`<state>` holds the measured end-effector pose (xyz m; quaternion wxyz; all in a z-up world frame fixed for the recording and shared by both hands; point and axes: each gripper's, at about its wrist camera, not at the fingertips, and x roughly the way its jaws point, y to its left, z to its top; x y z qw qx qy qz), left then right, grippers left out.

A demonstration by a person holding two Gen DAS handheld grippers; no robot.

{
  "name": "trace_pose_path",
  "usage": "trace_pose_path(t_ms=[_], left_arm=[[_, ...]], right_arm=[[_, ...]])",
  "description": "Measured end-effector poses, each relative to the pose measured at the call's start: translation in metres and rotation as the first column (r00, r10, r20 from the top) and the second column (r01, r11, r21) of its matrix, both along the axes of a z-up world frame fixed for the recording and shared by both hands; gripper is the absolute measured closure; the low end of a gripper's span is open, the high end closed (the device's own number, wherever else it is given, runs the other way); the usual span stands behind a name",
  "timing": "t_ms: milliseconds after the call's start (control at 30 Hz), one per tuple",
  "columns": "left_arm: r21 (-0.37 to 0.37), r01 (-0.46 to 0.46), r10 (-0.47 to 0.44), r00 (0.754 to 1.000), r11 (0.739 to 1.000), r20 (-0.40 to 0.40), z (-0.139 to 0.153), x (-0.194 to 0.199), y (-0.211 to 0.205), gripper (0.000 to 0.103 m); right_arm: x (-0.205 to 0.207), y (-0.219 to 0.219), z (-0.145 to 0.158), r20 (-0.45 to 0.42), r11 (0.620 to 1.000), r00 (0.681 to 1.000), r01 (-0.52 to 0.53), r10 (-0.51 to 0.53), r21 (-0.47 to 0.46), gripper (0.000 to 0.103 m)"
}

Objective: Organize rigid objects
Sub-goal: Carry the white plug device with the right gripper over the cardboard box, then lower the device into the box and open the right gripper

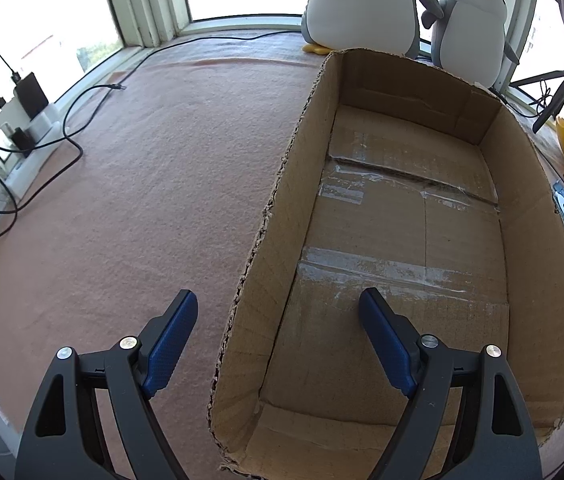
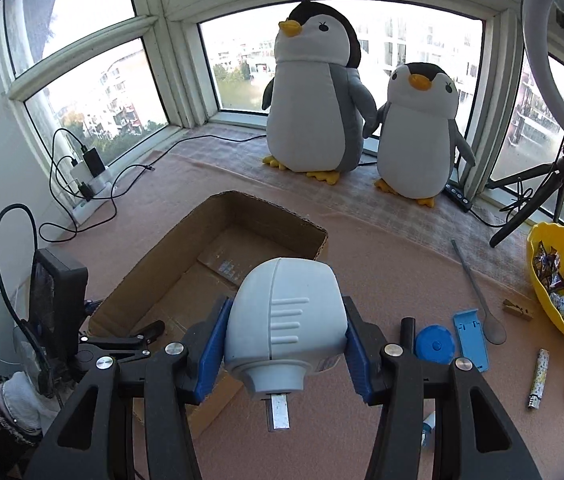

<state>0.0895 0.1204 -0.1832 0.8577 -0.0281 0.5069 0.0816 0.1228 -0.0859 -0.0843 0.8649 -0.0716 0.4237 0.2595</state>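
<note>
1. The right gripper [image 2: 286, 346] pinches a pale grey plastic device [image 2: 288, 320] between its blue pads [image 2: 212, 350]; a metal tab sticks out at its near end; it is held above the near right corner of the cardboard box [image 2: 150, 280].
2. The left gripper [image 1: 278, 340] holds nothing; its fingers [image 1: 170, 338] stand spread, straddling the box's left wall [image 1: 278, 216].
3. The box is open-topped with a bare, taped floor; it lies on a pink cloth [image 1: 142, 184].
4. Right of the box lie a blue round case [image 2: 434, 346], a blue holder [image 2: 470, 338], a spoon [image 2: 482, 300], and a yellow bowl [image 2: 538, 240] with oranges.
5. Two plush penguins [image 2: 314, 112] stand at the far window.

Left gripper [image 1: 278, 344] agape (right gripper [image 2: 286, 344] clamped)
</note>
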Motion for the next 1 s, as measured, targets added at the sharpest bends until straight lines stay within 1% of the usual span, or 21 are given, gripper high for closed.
trace_pose_path(t_ms=[267,433,500,600,633,700,800,1000], left_arm=[[0.008,-0.001,0.001,1.0,1.0,0.004,0.0,0.0,-0.001,0.019],[0.002,-0.005,0.005,1.0,1.0,0.003,0.0,0.0,-0.001,0.019],[0.002,-0.006,0.006,1.0,1.0,0.003,0.0,0.0,-0.001,0.019],[0.001,-0.008,0.008,1.0,1.0,0.002,0.0,0.0,-0.001,0.019],[0.001,-0.007,0.007,1.0,1.0,0.002,0.0,0.0,-0.001,0.019],[0.003,-0.008,0.008,1.0,1.0,0.0,0.0,0.0,-0.001,0.019],[0.004,-0.008,0.008,1.0,1.0,0.002,-0.001,0.0,-0.002,0.019],[-0.005,-0.011,0.011,1.0,1.0,0.005,-0.001,-0.001,-0.001,0.019]], right_arm=[[0.018,0.05,-0.03,-0.029,0.997,0.998,-0.065,0.064,-0.035,0.054],[0.039,0.068,-0.041,-0.023,0.995,0.997,-0.068,0.067,-0.073,0.054],[0.049,0.071,-0.047,-0.041,0.995,0.997,-0.07,0.067,-0.074,0.054],[0.059,0.073,-0.052,-0.062,0.996,0.996,-0.072,0.068,-0.055,0.053],[0.059,0.073,-0.052,-0.065,0.996,0.996,-0.069,0.065,-0.057,0.05],[0.058,0.073,-0.05,-0.051,0.996,0.997,-0.069,0.066,-0.06,0.041],[0.054,0.069,-0.045,-0.038,0.995,0.997,-0.067,0.065,-0.067,0.04],[0.047,0.033,-0.031,-0.083,1.0,0.997,0.009,-0.007,0.023,0.04]])
